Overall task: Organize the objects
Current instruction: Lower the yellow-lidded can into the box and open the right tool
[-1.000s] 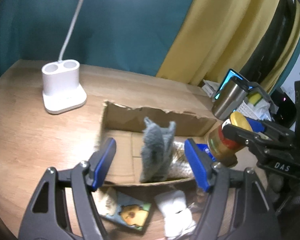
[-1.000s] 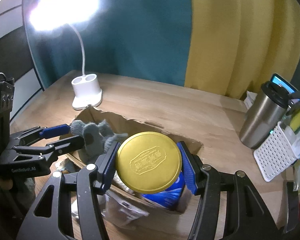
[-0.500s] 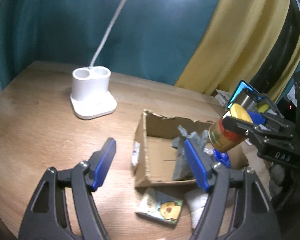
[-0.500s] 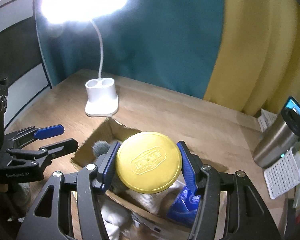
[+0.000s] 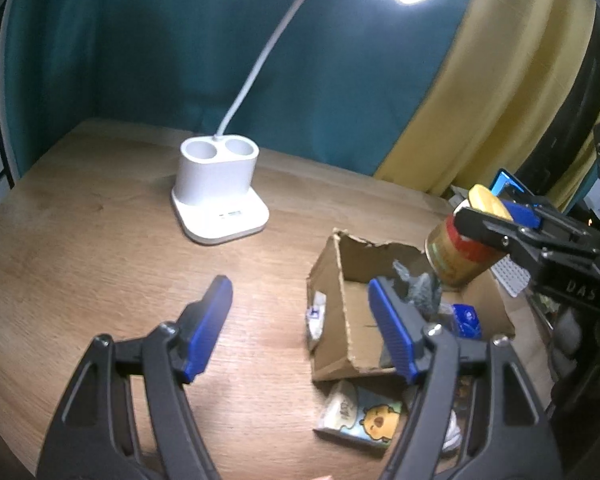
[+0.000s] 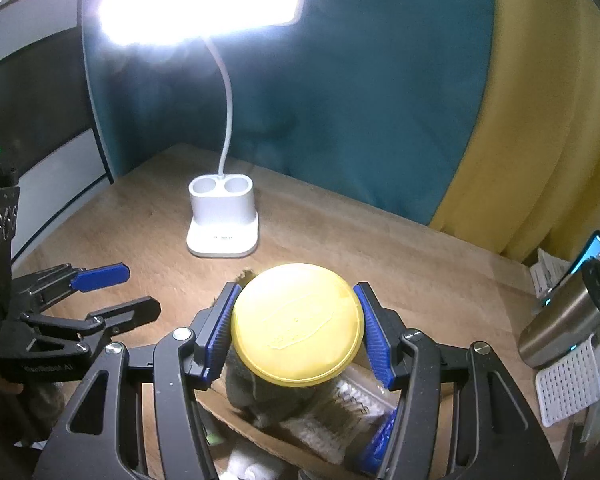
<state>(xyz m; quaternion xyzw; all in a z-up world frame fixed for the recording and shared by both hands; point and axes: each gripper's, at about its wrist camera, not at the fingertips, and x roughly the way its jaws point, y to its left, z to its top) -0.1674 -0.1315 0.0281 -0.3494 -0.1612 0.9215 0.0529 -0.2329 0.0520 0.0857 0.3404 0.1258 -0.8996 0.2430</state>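
Observation:
My right gripper [image 6: 296,332] is shut on a jar with a yellow lid [image 6: 296,322]. The left wrist view shows the jar [image 5: 458,248] held tilted above the far right side of an open cardboard box [image 5: 336,280]. A grey cloth [image 5: 418,290] and a blue packet [image 5: 466,320] lie in the box. My left gripper [image 5: 300,330] is open and empty, above the bare wood left of the box.
A white desk lamp base [image 5: 218,200] stands behind the box on the wooden table [image 5: 100,260]. A cartoon card [image 5: 360,418] lies in front of the box. A steel tumbler [image 6: 564,324] and a white basket [image 6: 568,380] stand at the right.
Both grippers have risen and pulled back. My left gripper has swung left, away from the box and the grey cloth. The jar has stayed in my right gripper.

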